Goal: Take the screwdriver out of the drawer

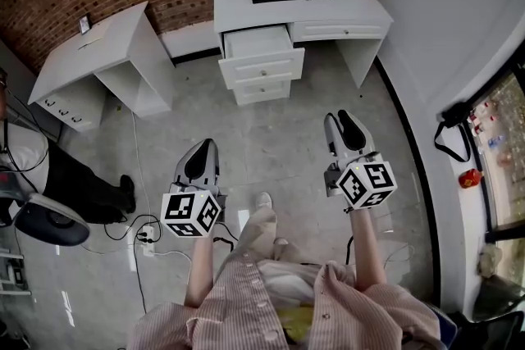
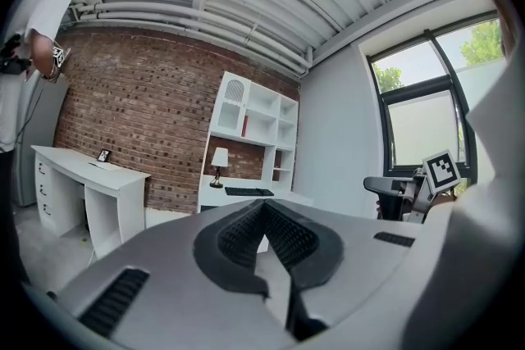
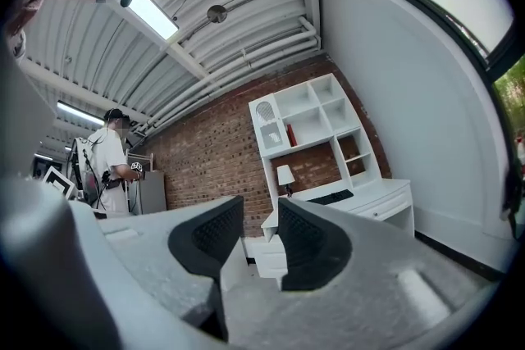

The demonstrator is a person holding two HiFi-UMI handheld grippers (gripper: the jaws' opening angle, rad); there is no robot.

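Left claw clenched empty; right claw released, facing the open drawer.

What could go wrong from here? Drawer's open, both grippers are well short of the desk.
1. Trip: cables and a power strip lie on the floor to the person's left; a sidestep on the approach could snag them.
2. The open drawer shows no screwdriver from this far, so the reach may start blind.
3. The left gripper is shut; only the right gripper stands open, ready to grasp.
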